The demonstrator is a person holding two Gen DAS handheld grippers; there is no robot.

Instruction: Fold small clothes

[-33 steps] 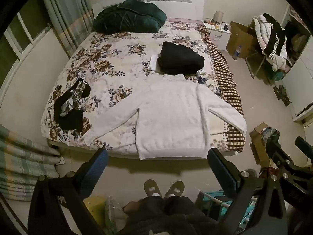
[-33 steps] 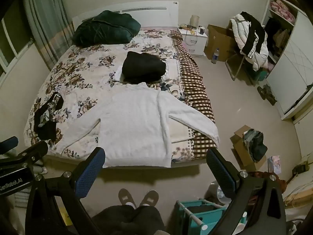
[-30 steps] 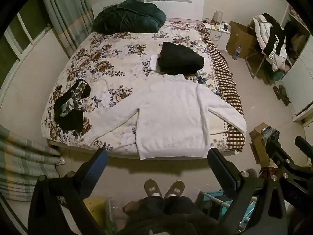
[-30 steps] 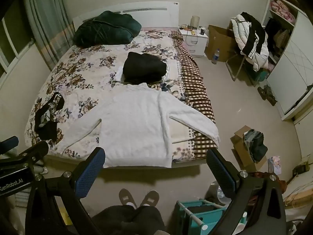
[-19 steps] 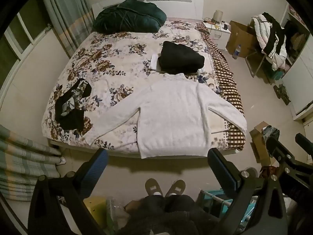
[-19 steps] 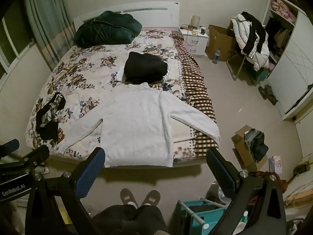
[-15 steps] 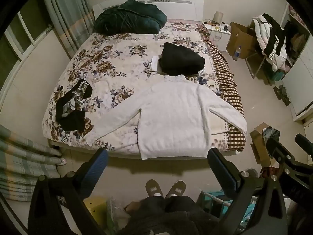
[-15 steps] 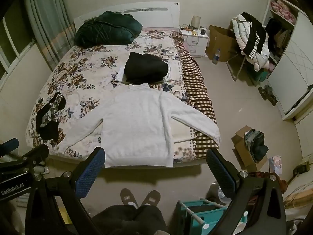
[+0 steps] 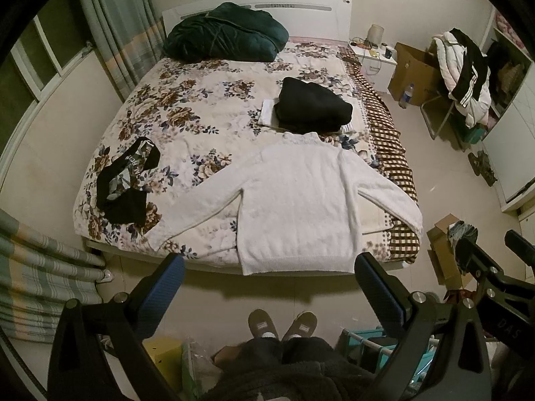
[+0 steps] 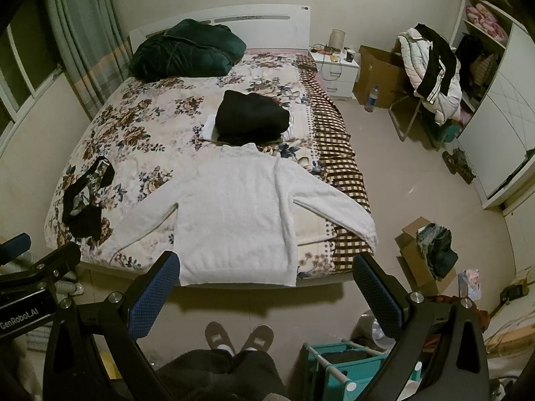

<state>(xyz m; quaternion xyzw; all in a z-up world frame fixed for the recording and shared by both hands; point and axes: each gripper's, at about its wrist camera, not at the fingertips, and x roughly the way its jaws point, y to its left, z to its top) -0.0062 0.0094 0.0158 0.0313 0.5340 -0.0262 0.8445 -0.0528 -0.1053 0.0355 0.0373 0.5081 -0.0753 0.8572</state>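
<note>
A white knit sweater [image 9: 297, 200] lies flat on the floral bed, sleeves spread, hem at the bed's near edge; it also shows in the right wrist view [image 10: 234, 210]. A folded black garment [image 9: 312, 107] sits on a white one behind the collar, also seen in the right wrist view [image 10: 250, 117]. My left gripper [image 9: 269, 270] is open and empty, held back from the bed above the floor. My right gripper [image 10: 265, 274] is open and empty, also short of the hem.
A black patterned garment [image 9: 125, 183] lies at the bed's left edge. A dark green duvet [image 9: 227, 33] sits at the headboard. The person's slippers [image 9: 282, 324] stand on the floor. A teal rack [image 10: 347, 364], a cardboard box [image 10: 424, 250] and a clothes-laden chair [image 10: 431, 70] are on the right.
Both views drifted very slightly; the bed and sweater sit a touch lower in the frames. Both grippers stay open and nothing was touched.
</note>
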